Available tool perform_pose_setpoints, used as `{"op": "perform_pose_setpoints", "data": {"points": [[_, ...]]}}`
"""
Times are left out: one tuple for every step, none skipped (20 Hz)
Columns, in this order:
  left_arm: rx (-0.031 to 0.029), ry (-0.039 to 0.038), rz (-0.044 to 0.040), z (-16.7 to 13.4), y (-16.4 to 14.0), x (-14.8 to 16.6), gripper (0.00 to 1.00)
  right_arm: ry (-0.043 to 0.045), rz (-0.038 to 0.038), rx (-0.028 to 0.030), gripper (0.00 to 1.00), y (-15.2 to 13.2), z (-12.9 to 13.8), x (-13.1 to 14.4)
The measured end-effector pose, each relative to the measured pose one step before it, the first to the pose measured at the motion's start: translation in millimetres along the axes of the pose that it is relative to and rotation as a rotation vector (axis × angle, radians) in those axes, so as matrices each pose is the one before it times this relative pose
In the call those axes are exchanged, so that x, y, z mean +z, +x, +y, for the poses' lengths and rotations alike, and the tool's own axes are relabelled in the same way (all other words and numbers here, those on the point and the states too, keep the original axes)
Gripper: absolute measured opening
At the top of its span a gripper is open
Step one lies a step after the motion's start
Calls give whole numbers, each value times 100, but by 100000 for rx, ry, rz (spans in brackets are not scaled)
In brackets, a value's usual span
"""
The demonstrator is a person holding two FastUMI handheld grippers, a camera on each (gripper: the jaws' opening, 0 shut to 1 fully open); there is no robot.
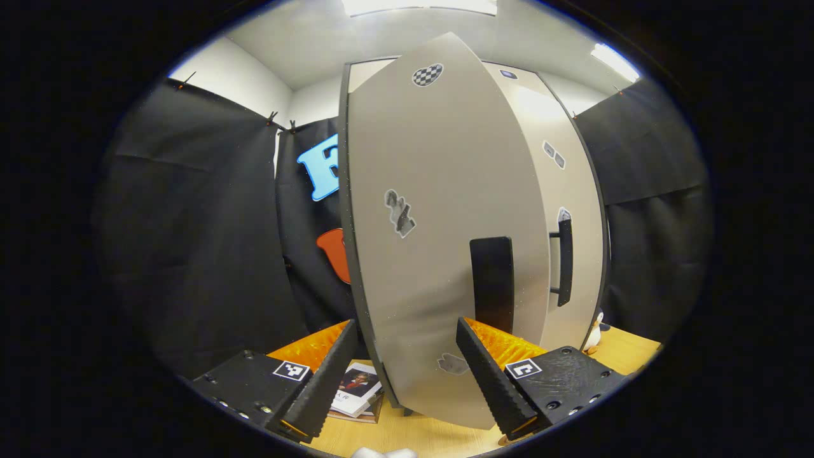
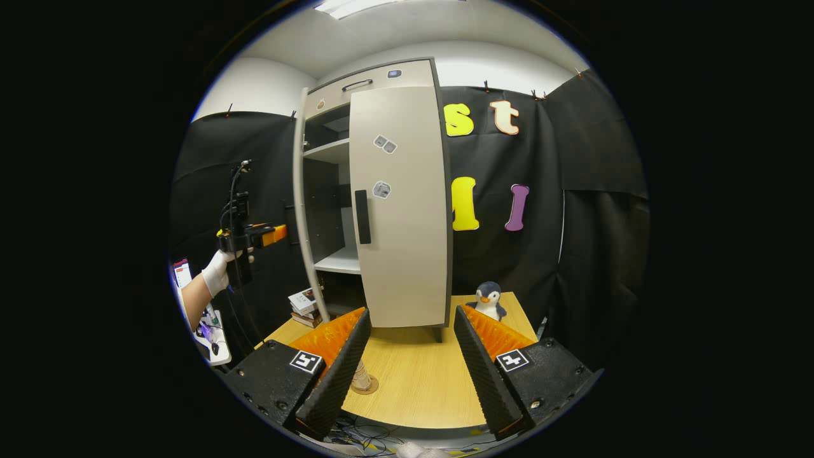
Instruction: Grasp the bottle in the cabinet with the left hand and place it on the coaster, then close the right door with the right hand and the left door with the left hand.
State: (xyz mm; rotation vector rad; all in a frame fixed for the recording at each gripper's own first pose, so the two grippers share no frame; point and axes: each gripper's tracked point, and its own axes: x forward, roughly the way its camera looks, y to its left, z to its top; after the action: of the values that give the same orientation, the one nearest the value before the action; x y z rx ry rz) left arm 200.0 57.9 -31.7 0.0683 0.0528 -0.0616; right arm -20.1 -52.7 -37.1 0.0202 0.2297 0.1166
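Observation:
In the left gripper view, the cabinet's left door (image 1: 439,210) stands partly open right before my left gripper (image 1: 407,381), which is open and empty; the door's black handle (image 1: 491,283) is just above my right finger. Beyond it the right door (image 1: 559,191) looks shut, with its handle (image 1: 565,261). The right gripper view shows the left door (image 2: 305,210) edge-on and swung out, and the right door (image 2: 400,210) shut. My right gripper (image 2: 407,375) hangs open over the table. The bottle's base (image 2: 361,378) stands on the coaster (image 2: 371,386), mostly hidden behind my left finger. A gloved hand holds the left gripper (image 2: 275,235) beside the open door.
A toy penguin (image 2: 488,299) sits on the wooden table (image 2: 413,381) right of the cabinet. A stack of books (image 2: 305,305) lies by the cabinet's left foot, with the top book (image 1: 359,388) between my left gripper's fingers. Cables trail below the table's front edge.

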Motion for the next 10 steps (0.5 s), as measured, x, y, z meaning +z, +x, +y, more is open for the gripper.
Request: {"op": "perform_pose_setpoints", "data": {"points": [[-244,832,115,-505,129,-123,95,-45,-361,-584,82,-374,-45,-78],[-619,249,-49,-519,-16,-5,95,108,-386,-742,82,-194,-247,192],[-341,-214,293,-252,-86,-32,96,142,-10,-509,82,-119,-177,86],[-459,-529,437,-314,-192,-62,96,79,-28,-358,82,-93,-164,88],[-164,-519,43,-169,-133,83,96,152,-225,-409,82,-92,-105,95],[52,-700,-243,-64,-231,297,96,9,-370,-299,82,-77,-80,129],[-28,-170,-233,-11,-379,-16,96,-93,-341,-204,82,58,-95,68],[897,-30,-716,199,-444,236,95,-208,-290,156,82,167,68,89],[482,-310,-663,202,-642,358,96,-151,-291,311,82,84,186,152],[44,-497,-401,65,-596,424,95,-128,-332,575,82,29,291,315]]}}
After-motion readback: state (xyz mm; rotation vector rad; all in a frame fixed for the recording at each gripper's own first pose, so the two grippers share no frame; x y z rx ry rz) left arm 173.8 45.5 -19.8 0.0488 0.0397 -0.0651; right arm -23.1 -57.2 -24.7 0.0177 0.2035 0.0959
